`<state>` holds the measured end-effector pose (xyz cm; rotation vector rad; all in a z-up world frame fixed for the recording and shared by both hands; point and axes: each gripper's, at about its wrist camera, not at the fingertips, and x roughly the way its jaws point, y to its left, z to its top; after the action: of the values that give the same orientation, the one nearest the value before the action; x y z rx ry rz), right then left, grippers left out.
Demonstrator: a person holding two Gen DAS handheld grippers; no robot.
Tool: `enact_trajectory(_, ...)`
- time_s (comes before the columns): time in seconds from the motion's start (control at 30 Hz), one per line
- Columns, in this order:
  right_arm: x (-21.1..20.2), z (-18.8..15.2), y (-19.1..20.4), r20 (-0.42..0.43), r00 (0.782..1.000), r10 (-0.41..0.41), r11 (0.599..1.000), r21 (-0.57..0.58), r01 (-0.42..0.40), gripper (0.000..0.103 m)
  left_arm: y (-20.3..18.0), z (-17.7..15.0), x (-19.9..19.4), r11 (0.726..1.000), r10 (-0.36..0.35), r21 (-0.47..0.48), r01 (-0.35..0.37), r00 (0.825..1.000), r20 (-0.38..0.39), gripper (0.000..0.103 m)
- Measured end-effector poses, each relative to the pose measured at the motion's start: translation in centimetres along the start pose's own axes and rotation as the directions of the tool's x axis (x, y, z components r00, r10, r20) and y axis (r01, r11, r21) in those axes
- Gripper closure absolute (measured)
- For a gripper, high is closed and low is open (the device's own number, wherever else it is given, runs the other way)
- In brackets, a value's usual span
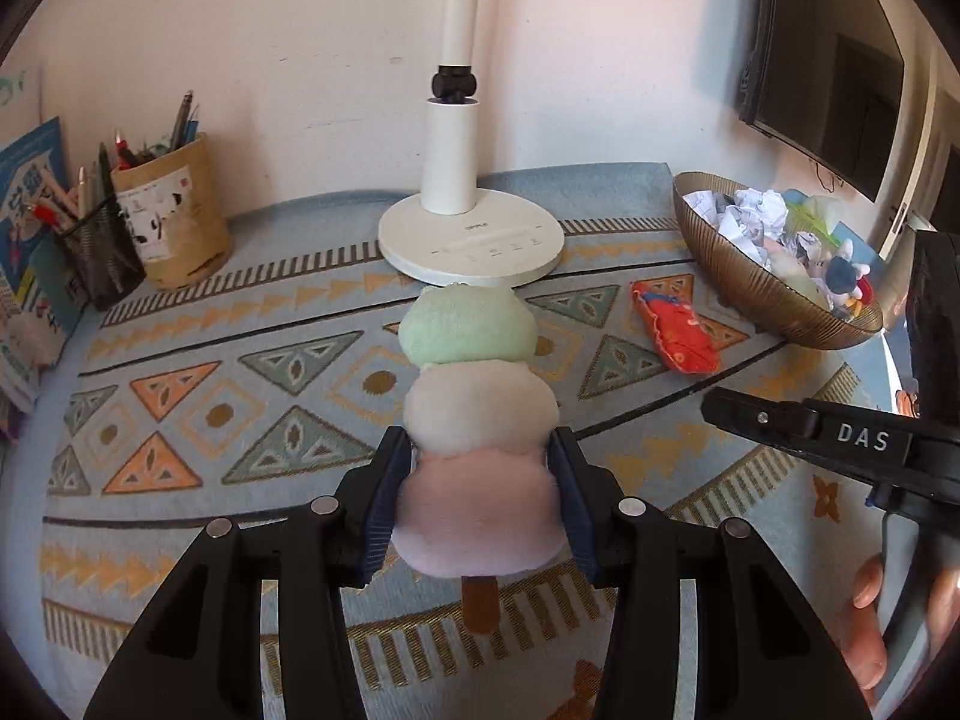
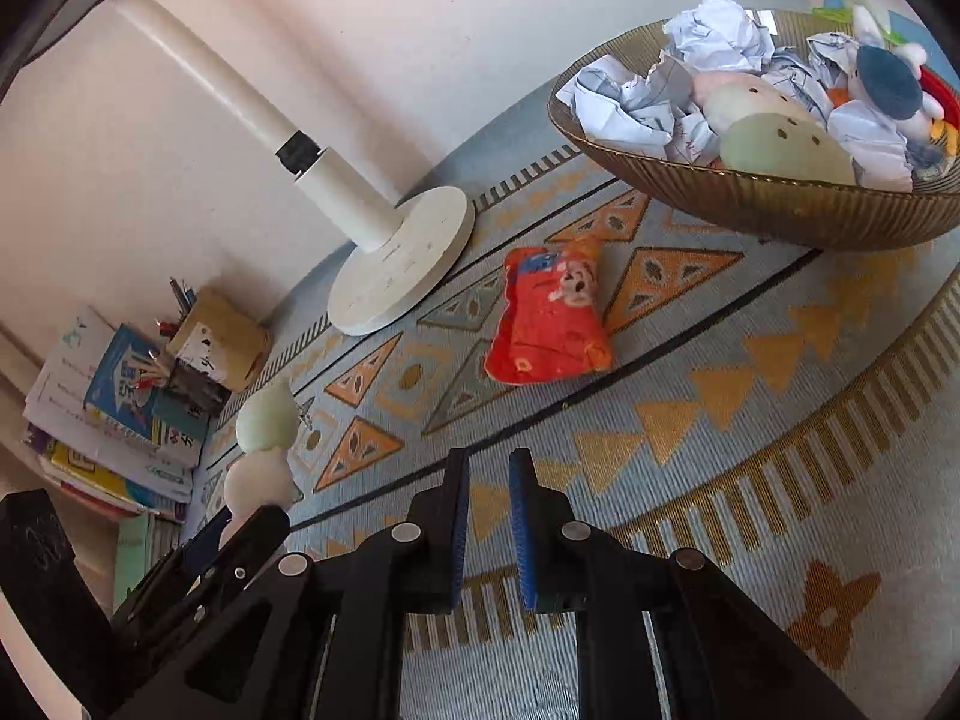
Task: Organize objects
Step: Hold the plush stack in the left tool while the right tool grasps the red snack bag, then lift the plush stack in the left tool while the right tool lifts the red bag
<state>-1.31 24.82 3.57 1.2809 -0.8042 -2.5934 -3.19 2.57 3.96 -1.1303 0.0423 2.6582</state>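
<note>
A plush skewer of green, white and pink balls [image 1: 474,420] on a brown stick lies on the patterned cloth. My left gripper [image 1: 477,480] is shut on it, and both blue pads press the sides of the pink ball. The right wrist view shows the same plush [image 2: 267,420] at lower left, in that gripper [image 2: 240,534]. My right gripper [image 2: 489,468] hovers over the cloth, shut with nothing between its pads. A red plush packet [image 2: 549,315] lies beyond it, in front of a gold ribbed bowl [image 2: 750,204]. The packet [image 1: 675,330] sits to the right of the held plush.
The bowl [image 1: 774,300] holds crumpled paper and small plush toys. A white lamp base [image 1: 471,240] stands just behind the skewer plush. Two pen holders [image 1: 174,210] and stacked books [image 2: 114,420] fill the far left. A person's hand [image 1: 870,630] shows at the right edge.
</note>
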Motion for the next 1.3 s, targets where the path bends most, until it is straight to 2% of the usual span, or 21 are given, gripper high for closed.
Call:
enact_trajectory(0.03, -0.5, -0.3, -0.6, 0.01, 1.0, -0.019, 1.0, 0.007, 0.019, 0.077, 0.8, -0.5, -0.2, 1.0, -0.001, -0.026, 0.001, 1.0, 0.004, 0.058)
enact_trajectory(0.1, -1.1, -0.2, -2.0, 0.033, 0.998, -0.049, 0.998, 0.035, 0.047, 0.035, 2.1, -0.9, -0.1, 0.995, -0.038, -0.094, 0.04, 0.999, 0.026, 0.058)
enact_trajectory(0.17, -1.1, 0.4, -3.0, 0.041, 0.998, -0.05, 0.997, 0.059, 0.047, 0.03, 3.2, -1.2, 0.0, 0.984, -0.076, -0.16, 0.084, 0.996, 0.052, 0.058)
enact_trajectory(0.2, -0.8, 1.1, -3.0, 0.038, 0.997, -0.06, 0.996, 0.062, 0.057, 0.03, 3.3, -1.3, 0.3, 0.979, -0.082, -0.182, 0.092, 0.995, 0.064, 0.058)
enact_trajectory(0.27, 0.5, 2.1, -2.4, 0.015, 0.996, -0.091, 0.995, 0.033, 0.09, 0.03, 3.5, -1.4, 0.6, 0.98, -0.047, -0.193, 0.058, 0.997, 0.06, 0.058)
enact_trajectory(0.37, 3.5, 3.5, -0.5, -0.025, 0.993, -0.118, 0.991, -0.066, 0.116, 0.03, 3.1, -1.7, 0.4, 0.982, -0.011, -0.188, 0.024, 0.997, 0.074, 0.058)
enact_trajectory(0.43, 4.9, 4.0, 1.0, 0.013, 0.978, -0.207, 0.964, -0.168, 0.207, 0.03, 2.6, -1.9, 0.4, 0.985, 0.043, -0.173, -0.029, 0.996, 0.073, 0.058)
enact_trajectory(0.5, 6.4, 4.4, 2.0, 0.028, 0.954, -0.299, 0.925, -0.237, 0.297, 0.03, 1.9, -2.1, 0.7, 0.985, 0.099, -0.148, -0.088, 0.993, 0.064, 0.058)
enact_trajectory(0.6, 7.5, 4.7, 2.4, 0.044, 0.939, -0.341, 0.9, -0.274, 0.34, 0.028, 1.3, -2.2, 1.1, 0.978, 0.175, -0.125, -0.168, 0.984, 0.044, 0.058)
enact_trajectory(0.83, 9.1, 5.2, 3.1, 0.065, 0.919, -0.389, 0.864, -0.322, 0.388, 0.028, 1.7, -2.2, 1.7, 0.973, 0.185, -0.145, -0.181, 0.983, 0.014, 0.058)
enact_trajectory(0.9, 9.2, 5.4, 3.0, 0.069, 0.915, -0.397, 0.858, -0.326, 0.397, 0.033, 1.6, -2.2, 1.6, 0.974, 0.182, -0.139, -0.178, 0.983, 0.019, 0.058)
enact_trajectory(0.93, 9.2, 5.4, 3.0, 0.07, 0.917, -0.394, 0.858, -0.331, 0.394, 0.034, 1.6, -2.2, 1.6, 0.975, 0.182, -0.136, -0.178, 0.983, 0.02, 0.058)
enact_trajectory(1.1, 8.4, 5.5, 2.3, 0.093, 0.923, -0.373, 0.867, -0.32, 0.383, 0.062, 1.6, -2.1, 1.6, 0.975, 0.18, -0.135, -0.176, 0.984, 0.016, 0.058)
enact_trajectory(1.17, 7.5, 5.6, 1.7, 0.102, 0.944, -0.315, 0.894, -0.301, 0.331, 0.067, 1.7, -2.1, 1.4, 0.977, 0.165, -0.139, -0.16, 0.986, 0.027, 0.058)
enact_trajectory(1.23, 6.1, 5.4, 1.3, 0.104, 0.974, -0.204, 0.926, -0.302, 0.226, 0.069, 2.2, -2.2, 0.9, 0.976, 0.156, -0.159, -0.147, 0.986, 0.049, 0.058)
enact_trajectory(1.3, 4.4, 4.5, 1.3, 0.11, 0.98, -0.164, 0.922, -0.337, 0.193, 0.069, 2.9, -2.1, 0.7, 0.97, 0.162, -0.193, -0.148, 0.985, 0.06, 0.058)
